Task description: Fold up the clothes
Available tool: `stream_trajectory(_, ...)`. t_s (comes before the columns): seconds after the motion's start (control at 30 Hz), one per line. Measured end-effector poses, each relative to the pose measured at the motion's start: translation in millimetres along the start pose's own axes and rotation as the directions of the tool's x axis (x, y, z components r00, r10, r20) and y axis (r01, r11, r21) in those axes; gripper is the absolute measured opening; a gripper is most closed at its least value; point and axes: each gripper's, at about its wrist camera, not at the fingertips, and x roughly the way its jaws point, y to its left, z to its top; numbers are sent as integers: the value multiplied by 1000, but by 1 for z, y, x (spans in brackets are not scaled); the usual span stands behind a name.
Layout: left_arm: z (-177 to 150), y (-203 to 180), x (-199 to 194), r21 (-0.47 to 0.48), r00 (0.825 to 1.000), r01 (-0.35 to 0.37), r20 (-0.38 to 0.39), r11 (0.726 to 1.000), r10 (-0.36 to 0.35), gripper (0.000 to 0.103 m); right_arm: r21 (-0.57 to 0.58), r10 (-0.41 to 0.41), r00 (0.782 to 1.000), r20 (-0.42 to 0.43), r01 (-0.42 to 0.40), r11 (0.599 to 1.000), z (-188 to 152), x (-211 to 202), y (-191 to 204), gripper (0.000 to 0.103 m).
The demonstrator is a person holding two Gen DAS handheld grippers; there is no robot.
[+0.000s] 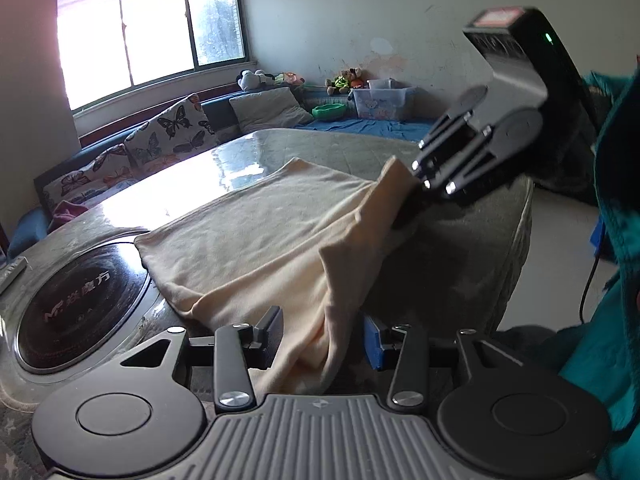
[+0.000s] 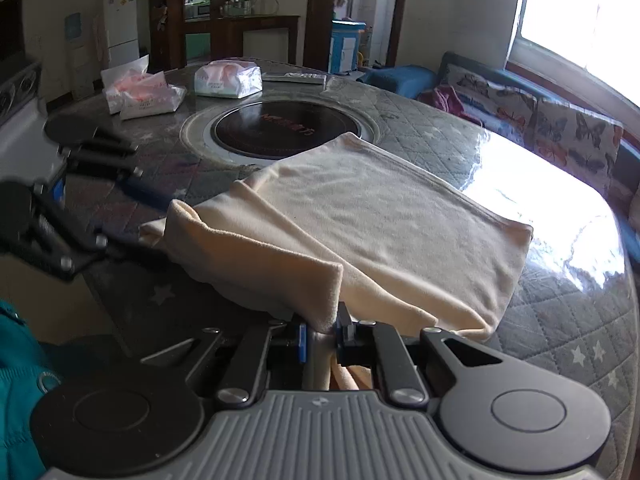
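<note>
— Cream cotton, that garment (image 2: 384, 216): it lies folded on the quilted table (image 2: 560, 320), one corner reaching the rim of the round cooktop (image 2: 280, 130) set in the table's middle, another near the sunlit edge by the window.

— Any writing to read?

— The cooktop's glass carries a red logo, an "M" followed by Chinese characters; in the left wrist view they are legible only in part, in the right wrist view just a red smear. The tissue packs (image 2: 228, 78) at the far edge have print too small to make out, and the same goes for the remote (image 2: 294, 77) beside them.

— What about the tongs?

— The right gripper (image 2: 322, 334) is pinching a doubled corner of the garment at the near edge, its fingers pressed onto the cloth. The left gripper (image 1: 318, 338) has cloth hanging between its fingers; the fabric hides most of the blue pad, and gaps show on both sides, so whether it grips cannot be told.

— And the pose?

— Each gripper points in across the near edge of the table. The right one, seen from the left camera, comes down steeply, its tip buried in a raised fold. Of the person only a teal sleeve (image 1: 616, 240) shows, cut off by the frame.
</note>
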Motion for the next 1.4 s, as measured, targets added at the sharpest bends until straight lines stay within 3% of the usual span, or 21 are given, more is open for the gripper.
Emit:
stream_trajectory(0.23, -14, -14, 7, 105, 998, -57, -10, 993, 58, 47, -6, -13, 1000, -6, 13, 1000, 3, 3, 0, 11)
stream_trajectory(0.37, -15, -9, 7, 111, 998, -60, -3, 992, 61, 21, 3, -19, 1000, 0, 19, 1000, -2, 5, 1, 12)
stream_trajectory(0.47, -14, -4, 5, 99, 998, -58, 11, 993, 57, 12, 18, -22, 1000, 0, 22, 1000, -7, 6, 0, 14)
stream_trajectory(0.83, -13, 2, 3, 57, 998, -53, 22, 997, 52, 12, -49, -52, 999, 13, 53, 997, -21, -4, 13, 22)
stream_trajectory(0.97, -7, 3, -7, 44, 998, -48, 48, 998, 46, 11, -73, -63, 998, 23, 64, 995, -25, -10, 17, 11)
stream_trajectory(1.17, 4, 3, -33, 23, 995, -44, 92, 999, 42, 11, -107, -75, 996, 40, 79, 991, -29, -21, 23, 9)
stream_trajectory(1.4, 10, -7, -77, 7, 993, -23, 117, 1000, 22, 11, -155, -24, 999, 48, 31, 987, -22, -67, 43, 9)
